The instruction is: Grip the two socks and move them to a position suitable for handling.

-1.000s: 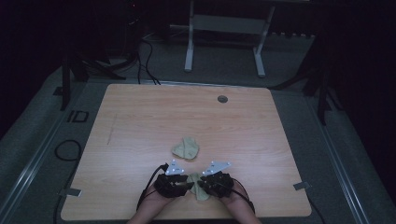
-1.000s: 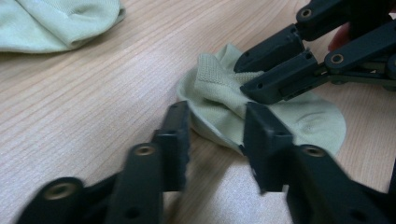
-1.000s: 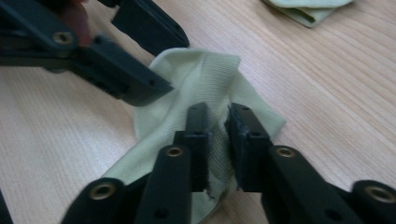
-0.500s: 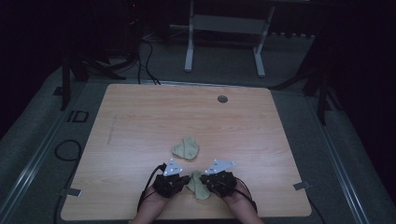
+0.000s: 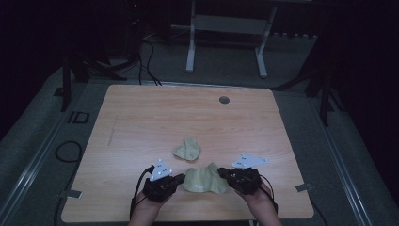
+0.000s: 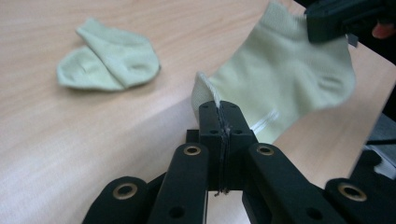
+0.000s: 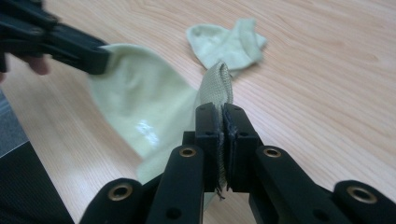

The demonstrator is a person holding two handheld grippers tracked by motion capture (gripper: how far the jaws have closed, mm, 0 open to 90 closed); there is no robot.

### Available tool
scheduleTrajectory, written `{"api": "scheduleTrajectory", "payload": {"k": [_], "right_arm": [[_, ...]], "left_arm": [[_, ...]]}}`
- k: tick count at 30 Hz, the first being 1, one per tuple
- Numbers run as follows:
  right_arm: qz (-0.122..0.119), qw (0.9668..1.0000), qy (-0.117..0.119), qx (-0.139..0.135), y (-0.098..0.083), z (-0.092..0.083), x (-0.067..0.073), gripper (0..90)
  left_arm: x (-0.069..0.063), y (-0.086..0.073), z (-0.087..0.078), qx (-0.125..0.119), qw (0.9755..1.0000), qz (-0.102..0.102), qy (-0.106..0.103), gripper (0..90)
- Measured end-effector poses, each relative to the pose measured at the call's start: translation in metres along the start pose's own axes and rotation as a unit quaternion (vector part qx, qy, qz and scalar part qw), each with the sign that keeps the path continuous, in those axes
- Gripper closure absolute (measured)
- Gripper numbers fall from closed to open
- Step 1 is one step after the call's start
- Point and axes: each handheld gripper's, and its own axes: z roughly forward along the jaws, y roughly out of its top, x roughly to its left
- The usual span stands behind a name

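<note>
Near the folded sock (image 5: 187, 150), a second sock (image 5: 203, 179) hung stretched above the counter (image 5: 141, 117). Left tool (image 5: 181, 178) pinched one end. Right tool (image 5: 222, 173) pinched the other.

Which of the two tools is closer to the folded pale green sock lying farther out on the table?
Left tool, slightly. The folded pale green sock lies just beyond it, up-right; the right tool sits farther to its right.

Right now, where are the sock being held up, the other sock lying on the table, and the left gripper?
held sock (image 5: 203, 179), high view, middle of its fabric
folded sock (image 5: 187, 150), high view, its centre
left gripper (image 6: 219, 109), left gripper view, jaw tips
</note>
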Motion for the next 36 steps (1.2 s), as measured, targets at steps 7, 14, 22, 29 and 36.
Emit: {"api": "scheduleTrajectory", "payload": {"k": [7,14,22,29,36], "right_arm": [[0.033,0.999,-0.002,0.029,-0.026,0.003,-0.018,85.5],[0.047,0.9969,-0.005,0.062,-0.048,0.018,-0.027,85.1],[0.044,0.9973,-0.016,0.056,-0.042,0.01,-0.029,68.4],[0.021,0.9981,0.003,0.058,-0.033,0.014,-0.014,66.0],[-0.01,0.9958,-0.002,0.091,-0.045,0.043,-0.004,65.3]], "left_arm": [[0.001,-0.023,0.007,0.022,0.9993,-0.03,0.002,88.9],[-0.001,-0.038,0.023,0.057,0.9981,-0.022,-0.005,88.6],[-0.001,-0.024,0.009,0.023,0.9997,-0.001,-0.004,61.1],[-0.01,-0.019,0.017,0.031,0.999,0.028,-0.018,82.9],[-0.01,-0.027,0.04,0.065,0.997,0.039,-0.012,85.1]]}}
